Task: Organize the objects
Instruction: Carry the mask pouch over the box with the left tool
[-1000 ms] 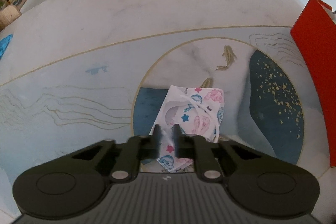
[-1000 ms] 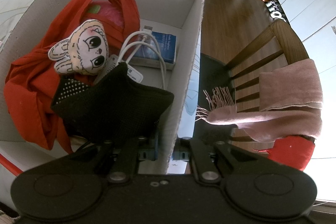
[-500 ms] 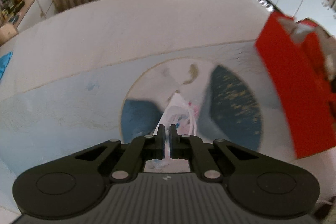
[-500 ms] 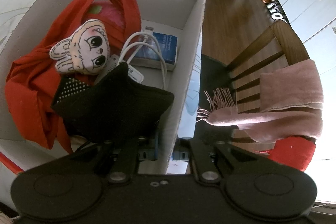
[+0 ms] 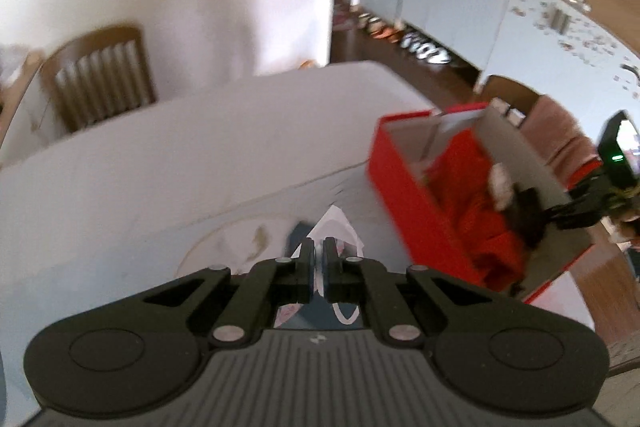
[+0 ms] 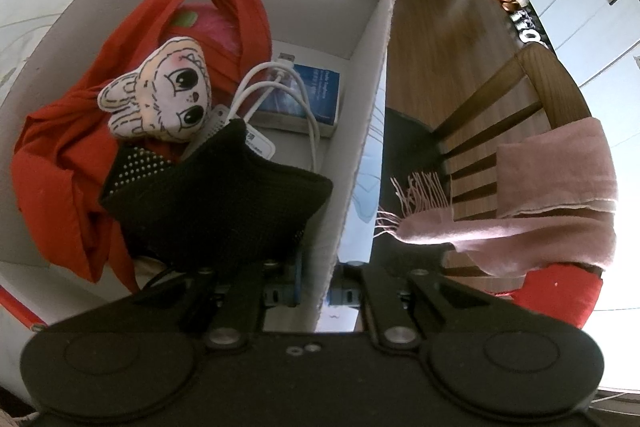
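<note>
Between the closed fingers of the left gripper (image 5: 319, 269), seen from the left wrist, a thin printed pouch (image 5: 336, 227) is pinched and hangs above the table (image 5: 160, 167). The red box (image 5: 404, 195) lies ahead and to the right, open top facing up, so the carry likely runs rightward.

From the right wrist, the right gripper (image 6: 316, 293) is clamped nearly shut on the box wall (image 6: 360, 131), one finger inside, one outside, steadying it. Inside lie a red cloth (image 6: 72, 147), a plush toy (image 6: 164, 91), a black glove (image 6: 224, 195) and a white cable (image 6: 280, 83).

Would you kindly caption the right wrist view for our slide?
Right tool clamps the wall of the red box, which holds a plush toy, white cable and red cloth.
</note>
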{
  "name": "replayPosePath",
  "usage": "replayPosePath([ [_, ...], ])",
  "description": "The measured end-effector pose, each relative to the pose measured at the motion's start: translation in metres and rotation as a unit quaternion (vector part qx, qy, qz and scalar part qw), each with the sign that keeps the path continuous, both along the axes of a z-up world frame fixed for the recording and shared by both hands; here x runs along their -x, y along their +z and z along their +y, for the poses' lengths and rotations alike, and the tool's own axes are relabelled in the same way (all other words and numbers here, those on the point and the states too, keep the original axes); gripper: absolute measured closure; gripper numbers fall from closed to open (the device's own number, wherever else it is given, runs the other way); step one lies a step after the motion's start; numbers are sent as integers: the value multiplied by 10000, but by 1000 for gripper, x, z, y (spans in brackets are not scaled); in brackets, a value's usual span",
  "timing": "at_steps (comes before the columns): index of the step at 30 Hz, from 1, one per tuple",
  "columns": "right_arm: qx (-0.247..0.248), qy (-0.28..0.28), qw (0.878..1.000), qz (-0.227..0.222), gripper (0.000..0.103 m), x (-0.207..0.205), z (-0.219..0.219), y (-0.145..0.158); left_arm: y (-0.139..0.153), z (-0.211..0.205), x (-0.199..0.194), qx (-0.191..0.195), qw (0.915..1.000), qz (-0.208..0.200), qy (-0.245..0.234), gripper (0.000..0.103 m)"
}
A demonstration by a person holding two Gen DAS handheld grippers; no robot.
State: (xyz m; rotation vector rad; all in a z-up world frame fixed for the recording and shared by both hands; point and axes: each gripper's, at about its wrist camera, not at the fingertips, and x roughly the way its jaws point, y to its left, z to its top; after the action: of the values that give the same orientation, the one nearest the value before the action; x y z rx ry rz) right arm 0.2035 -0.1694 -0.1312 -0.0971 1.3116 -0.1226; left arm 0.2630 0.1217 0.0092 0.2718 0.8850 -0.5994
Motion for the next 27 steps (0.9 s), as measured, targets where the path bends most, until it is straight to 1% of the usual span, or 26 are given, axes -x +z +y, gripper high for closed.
replayPosePath([
  [5, 26, 18, 10000, 24, 95, -2, 2, 0, 23, -41, 9, 150, 9981, -134, -582, 100],
  [10, 6, 33, 10000, 11, 95, -1, 2, 1, 29, -86, 18, 196, 9933, -161, -1124, 100],
  [14, 11, 47, 10000, 1, 95, -1, 1, 1, 22, -123, 27, 195, 9873, -119, -1571, 100],
  [18, 17, 50, 10000, -1, 94, -1, 2, 1, 14, -150, 38, 209, 9817, -61, -1891, 100],
  [23, 24, 59, 10000, 0, 94, -1, 2, 0, -8, -177, 42, 148, 9767, 162, -2133, 100],
  [27, 18, 53, 10000, -2, 94, -2, 2, 0, -26, -192, 43, 116, 9751, 373, -2184, 100],
])
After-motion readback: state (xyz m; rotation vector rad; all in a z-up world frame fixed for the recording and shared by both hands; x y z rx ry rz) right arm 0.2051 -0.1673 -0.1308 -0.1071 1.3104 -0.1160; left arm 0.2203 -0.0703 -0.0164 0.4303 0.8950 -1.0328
